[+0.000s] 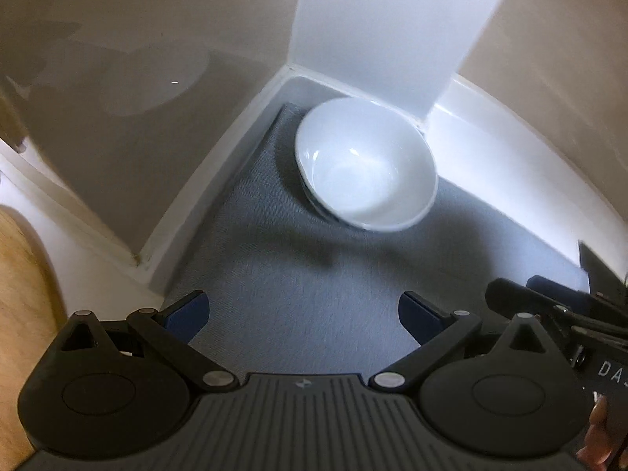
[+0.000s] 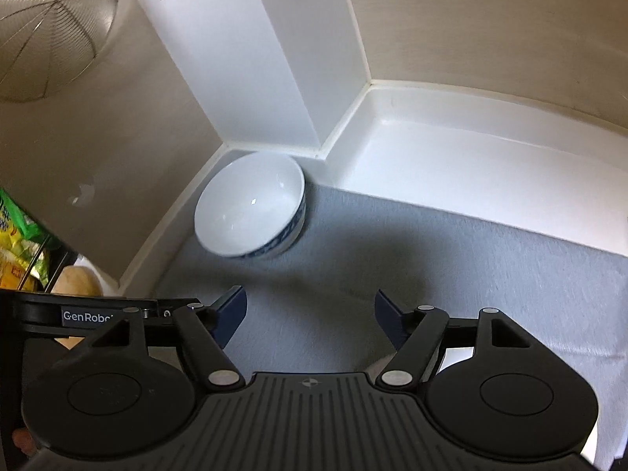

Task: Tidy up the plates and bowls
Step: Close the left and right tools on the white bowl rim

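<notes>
Grey mat (image 1: 298, 274) under white bowl (image 1: 367, 165) (cabinet corner), both grippers' fingers apart, empty.

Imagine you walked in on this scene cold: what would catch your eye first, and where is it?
A white bowl with a blue pattern on its outside stands out, upright on the grey mat in the far corner where the white walls meet. Nearer the camera, the left gripper and the right gripper both stand open and empty above the mat.
</notes>
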`<state>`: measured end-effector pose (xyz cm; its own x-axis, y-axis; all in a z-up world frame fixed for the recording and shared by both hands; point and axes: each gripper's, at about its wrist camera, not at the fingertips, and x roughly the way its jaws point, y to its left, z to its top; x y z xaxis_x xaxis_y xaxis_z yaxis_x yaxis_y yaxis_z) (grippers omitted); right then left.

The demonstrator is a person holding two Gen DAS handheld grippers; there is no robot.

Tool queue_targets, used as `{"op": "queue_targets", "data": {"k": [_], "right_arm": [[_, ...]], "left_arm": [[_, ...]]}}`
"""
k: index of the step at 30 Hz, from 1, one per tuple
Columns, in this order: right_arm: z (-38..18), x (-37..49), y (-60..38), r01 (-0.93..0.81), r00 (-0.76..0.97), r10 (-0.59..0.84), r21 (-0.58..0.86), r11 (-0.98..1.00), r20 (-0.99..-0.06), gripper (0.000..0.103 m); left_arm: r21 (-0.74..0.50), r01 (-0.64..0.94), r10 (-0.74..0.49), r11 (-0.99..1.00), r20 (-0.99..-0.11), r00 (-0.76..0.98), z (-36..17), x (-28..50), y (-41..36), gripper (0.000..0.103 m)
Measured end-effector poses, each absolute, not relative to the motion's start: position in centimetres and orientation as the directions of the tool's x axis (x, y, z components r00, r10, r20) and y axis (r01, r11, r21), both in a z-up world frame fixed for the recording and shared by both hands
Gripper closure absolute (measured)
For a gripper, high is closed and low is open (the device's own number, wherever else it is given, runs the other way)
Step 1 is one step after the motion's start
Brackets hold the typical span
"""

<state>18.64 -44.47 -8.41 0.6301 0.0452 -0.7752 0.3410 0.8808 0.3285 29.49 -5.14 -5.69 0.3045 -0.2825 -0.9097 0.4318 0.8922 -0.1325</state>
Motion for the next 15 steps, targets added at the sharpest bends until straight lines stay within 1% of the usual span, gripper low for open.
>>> {"op": "queue_targets", "data": {"k": [6, 10, 15], "right_arm": [[-9.8, 21.0, -46.5, 0.374, 0.653, 0.032, 0.359, 0.855, -0.756, 0.028], [-10.5, 22.5, -47.4, 0.385, 0.659, 0.050, 0.393, 0.835, -0.751, 0.028], [-11.2, 24.6, -48.1, 0.402, 0.654, 0.016, 0.365, 0.840, -0.756, 0.028]], "left_arm": [[-0.204, 0.327, -0.305, 0.923, -0.905, 0.296, -7.2, 32.1, -5.7, 0.000], [-0.234, 0.265, -0.310, 0.936, -0.903, 0.298, -7.7, 33.5, -5.8, 0.000], [-0.256, 0.144, -0.289, 0.956, -0.908, 0.304, -8.1, 34.3, -5.7, 0.000]]}}
